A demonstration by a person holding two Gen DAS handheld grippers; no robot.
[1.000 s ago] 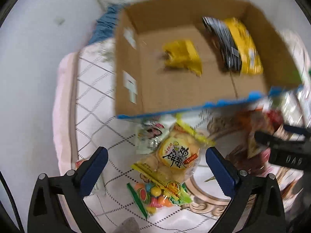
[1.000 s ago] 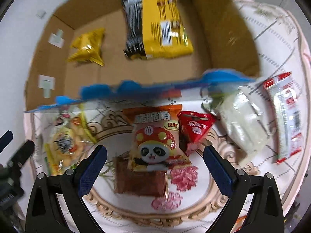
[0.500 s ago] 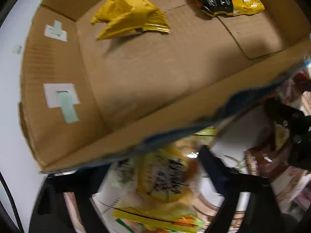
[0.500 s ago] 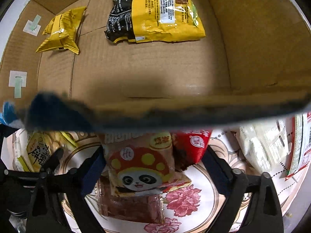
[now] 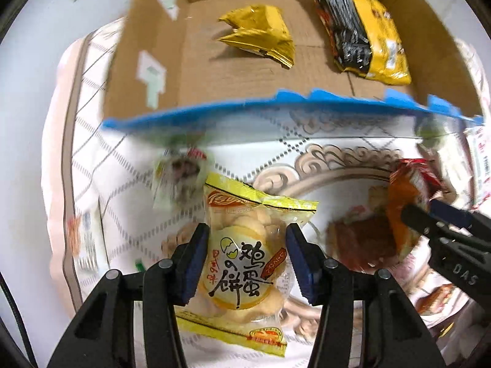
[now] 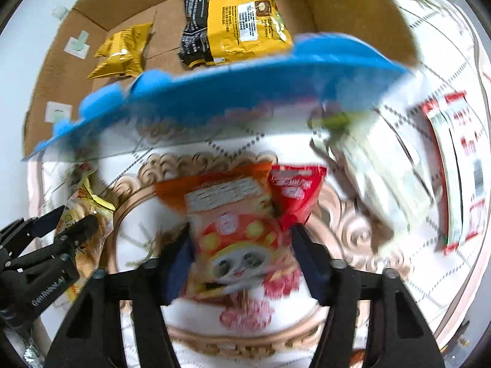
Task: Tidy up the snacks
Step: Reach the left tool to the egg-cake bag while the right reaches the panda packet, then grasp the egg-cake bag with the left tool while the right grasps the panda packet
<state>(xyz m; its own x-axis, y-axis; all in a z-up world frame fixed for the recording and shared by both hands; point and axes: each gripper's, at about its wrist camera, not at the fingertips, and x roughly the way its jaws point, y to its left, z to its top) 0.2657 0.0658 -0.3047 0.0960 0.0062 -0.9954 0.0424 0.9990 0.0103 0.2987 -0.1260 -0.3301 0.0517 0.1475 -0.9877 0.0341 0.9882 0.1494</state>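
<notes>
A second earlier both claws hung spread above the snacks. Since then the left gripper (image 5: 247,256) had closed, its blue pads pinching the sides of a yellow egg-biscuit packet (image 5: 245,245), which stood in front of the cardboard box (image 5: 147,61). The right gripper (image 6: 241,256) had likewise closed, pinching an orange panda snack bag (image 6: 233,224), with a red packet (image 6: 296,190) just beside it.

Inside the box lay a small gold packet (image 5: 260,38) and a larger yellow-and-black bag (image 5: 362,33), well apart. The box's near edge was trimmed in blue.

Everything rested on a white cloth (image 5: 92,141) with a grid pattern and a brown scroll border. More packets, blurred, lay on the cloth to the right (image 6: 454,171). Pale floor showed beyond the cloth.
</notes>
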